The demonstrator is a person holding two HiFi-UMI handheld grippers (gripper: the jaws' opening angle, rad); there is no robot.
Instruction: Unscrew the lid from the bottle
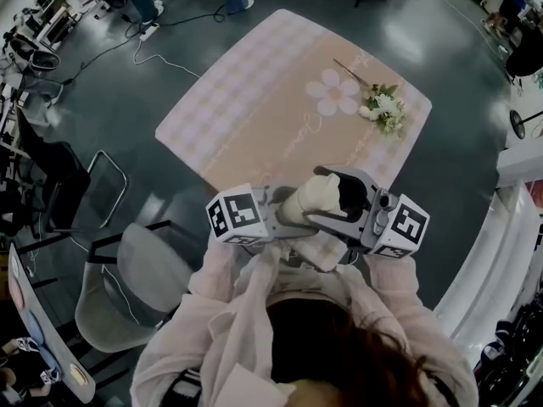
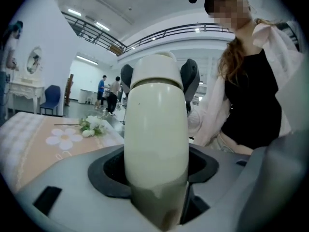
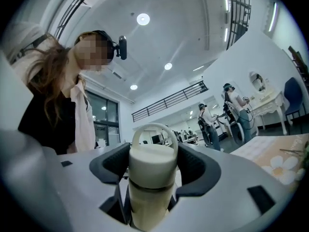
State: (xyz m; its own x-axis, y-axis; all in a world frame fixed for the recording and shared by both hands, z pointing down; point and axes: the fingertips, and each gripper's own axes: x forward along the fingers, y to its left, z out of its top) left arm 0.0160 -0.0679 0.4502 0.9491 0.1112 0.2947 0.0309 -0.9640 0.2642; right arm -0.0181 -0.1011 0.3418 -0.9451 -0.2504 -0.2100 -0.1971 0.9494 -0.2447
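Head view, lower centre: bottle (image 1: 310,200) held clear of the tabletop (image 1: 254,108). Left gripper (image 2: 157,170) fingers clamp its body, right gripper (image 3: 152,172) fingers hug the lid (image 3: 151,156). Looks rigid and slick, so squeeze firmly!

dk floor (image 1: 110,100), grey chair (image 1: 140,287), ceiling lts (image 3: 143,18)

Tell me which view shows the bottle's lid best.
The right gripper view: the lid stands large between the right gripper's pads, with its loop handle and seam both clear. The left gripper view shows it only as the bottle's far rounded end. In the head view it is small, its seam not discernible.
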